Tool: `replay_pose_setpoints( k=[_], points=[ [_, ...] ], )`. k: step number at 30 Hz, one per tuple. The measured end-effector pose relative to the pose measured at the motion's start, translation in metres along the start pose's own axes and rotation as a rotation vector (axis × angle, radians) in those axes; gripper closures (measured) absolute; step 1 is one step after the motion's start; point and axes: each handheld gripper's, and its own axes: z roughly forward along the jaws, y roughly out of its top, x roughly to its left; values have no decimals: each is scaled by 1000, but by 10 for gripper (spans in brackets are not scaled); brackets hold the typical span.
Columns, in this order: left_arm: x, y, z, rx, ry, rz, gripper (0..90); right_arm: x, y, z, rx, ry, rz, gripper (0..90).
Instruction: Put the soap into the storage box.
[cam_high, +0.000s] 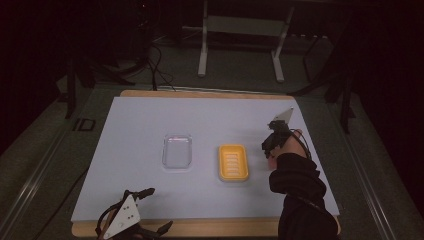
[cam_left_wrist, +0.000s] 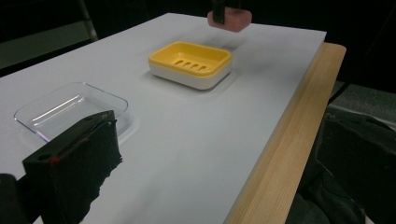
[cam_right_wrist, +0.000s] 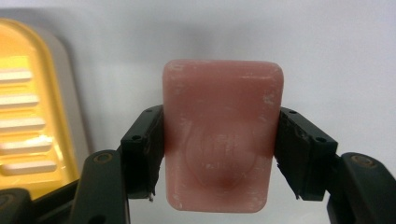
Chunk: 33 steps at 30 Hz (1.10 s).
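My right gripper (cam_right_wrist: 222, 145) is shut on a pink bar of soap (cam_right_wrist: 222, 140), its pads pressing the bar's two long sides. In the left gripper view the soap (cam_left_wrist: 229, 19) hangs above the table, just beyond the yellow soap dish (cam_left_wrist: 190, 60). From above, the right gripper (cam_high: 272, 142) is just right of the dish (cam_high: 233, 162), held by a hand in a dark sleeve. A clear plastic tray (cam_high: 177, 151) lies left of the dish. My left gripper (cam_high: 155, 210) rests at the table's front left, jaws spread with nothing between them; one of its fingers (cam_left_wrist: 74, 163) shows near the tray (cam_left_wrist: 70, 109).
A white sheet (cam_high: 140, 125) covers the wooden tabletop, whose bare edge (cam_left_wrist: 289, 140) runs along the near side. Dark floor, cables and a metal stand (cam_high: 240, 45) lie beyond the far edge.
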Motion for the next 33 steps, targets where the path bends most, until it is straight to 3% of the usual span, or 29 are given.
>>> replay_pose_setpoints(
  k=[10,15,23,33],
  points=[
    [0,0,0,1,5,1,2,14,0,-22,-34,12,-47,378],
    [0,0,0,-2,5,-2,3,24,1,-43,-61,32,-56,378],
    [1,0,0,-1,12,-1,3,46,3,-59,-93,48,-102,378],
    [0,0,-1,-5,7,-2,2,78,-1,-41,-63,112,-125,378]
  ],
)
